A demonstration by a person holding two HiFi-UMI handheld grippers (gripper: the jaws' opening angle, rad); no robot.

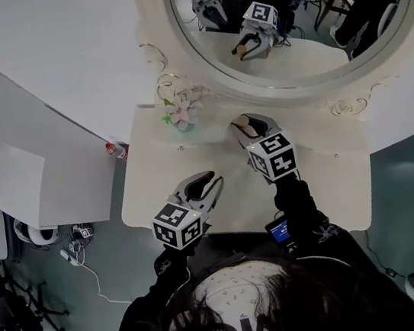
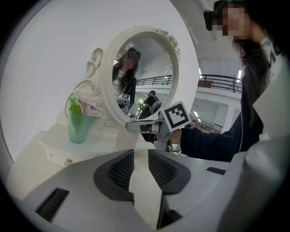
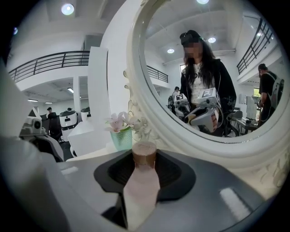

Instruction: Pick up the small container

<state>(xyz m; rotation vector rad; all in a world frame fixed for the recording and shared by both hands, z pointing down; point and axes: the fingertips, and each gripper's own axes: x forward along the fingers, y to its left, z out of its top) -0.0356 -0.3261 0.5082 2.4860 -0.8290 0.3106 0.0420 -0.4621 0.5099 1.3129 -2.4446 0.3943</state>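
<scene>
So the small container [image 3: 143, 179], pinkish body with a brown cap, is clamped between the jaws of the right tool [image 1: 250, 127], just below the bottom edge of the mirror [image 1: 312, 45] and a bit right of the vase [image 2: 78, 127] of flowers under the mirror's left side. The grip looks to be on the body with the cap poking out past the tips, which I'd guess helps stop it slipping. The left tool [image 2: 141, 154] hangs further back from the mirror, near the front edge of the table [image 1: 325, 182], jaws apart with only bare table in the gap, so it's probably just out of the way on purpose. I can't tell if the container's base has cleared the table. The tool covers it from above, and in the left gripper view it's only a pink blur.
</scene>
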